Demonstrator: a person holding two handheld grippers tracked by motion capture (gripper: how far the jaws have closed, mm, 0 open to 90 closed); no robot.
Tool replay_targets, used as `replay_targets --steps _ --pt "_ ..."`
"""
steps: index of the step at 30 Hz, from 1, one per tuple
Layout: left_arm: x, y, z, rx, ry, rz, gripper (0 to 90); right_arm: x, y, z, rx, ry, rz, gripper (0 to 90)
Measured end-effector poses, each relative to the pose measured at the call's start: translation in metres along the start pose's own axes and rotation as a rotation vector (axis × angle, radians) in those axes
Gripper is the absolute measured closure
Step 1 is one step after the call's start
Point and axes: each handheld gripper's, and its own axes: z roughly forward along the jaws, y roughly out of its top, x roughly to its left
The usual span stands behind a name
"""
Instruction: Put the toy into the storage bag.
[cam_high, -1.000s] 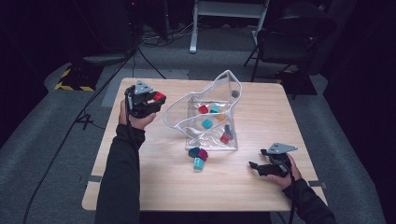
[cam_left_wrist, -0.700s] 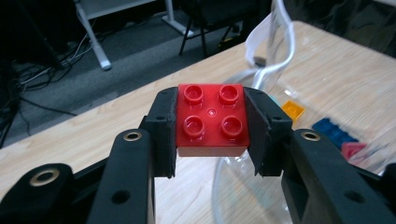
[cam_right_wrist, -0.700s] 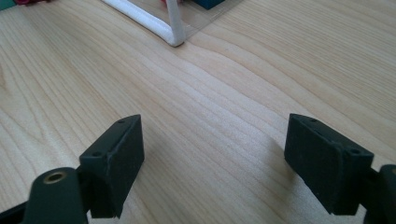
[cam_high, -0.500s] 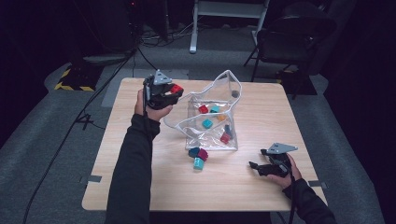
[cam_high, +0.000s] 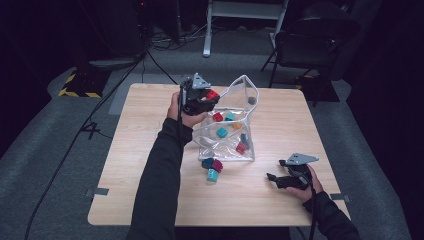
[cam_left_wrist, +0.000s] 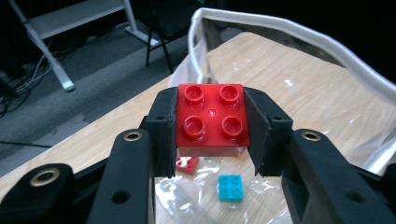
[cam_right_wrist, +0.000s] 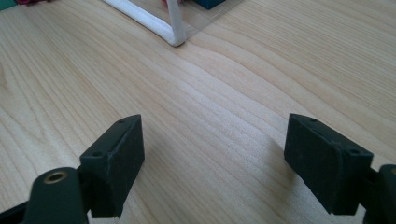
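Observation:
A clear plastic bag with a white rim lies on the wooden table, holding several red, teal and blue bricks. My left gripper is shut on a red four-stud brick and holds it over the bag's open left edge. Below the brick, inside the bag, lie a small red brick and a teal brick. Near the table's front right, my right gripper rests low with its jaws wide apart and nothing between them; the bag's white corner lies ahead of it.
Three loose bricks, blue, red and teal, lie on the table in front of the bag. A black chair and a white stand are beyond the far edge. Cables run along the floor at left.
My left gripper has carried the red brick rightward from the table's far left to the bag's mouth. The right gripper has stayed put.

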Motion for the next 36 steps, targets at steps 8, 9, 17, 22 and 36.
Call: replay_targets --steps 8,9,17,22,36 --pt "-0.013 0.005 0.015 0.01 -0.022 0.02 59.0 0.0 0.0 0.0 0.0 0.0 0.0 20.5" --pt "-0.014 0.005 0.016 0.011 -0.017 0.022 59.0 0.0 0.0 0.0 0.0 0.0 0.0 20.5" --pt "-0.018 0.006 0.019 0.014 0.005 0.019 57.5 0.0 0.0 0.0 0.0 0.0 -0.001 20.6" --pt "-0.016 0.006 0.015 0.007 0.01 0.017 56.8 0.0 0.0 0.0 0.0 0.0 0.0 20.6" --pt "-0.011 0.004 -0.005 -0.011 0.045 0.014 52.1 0.0 0.0 0.0 0.0 0.0 -0.001 20.6"
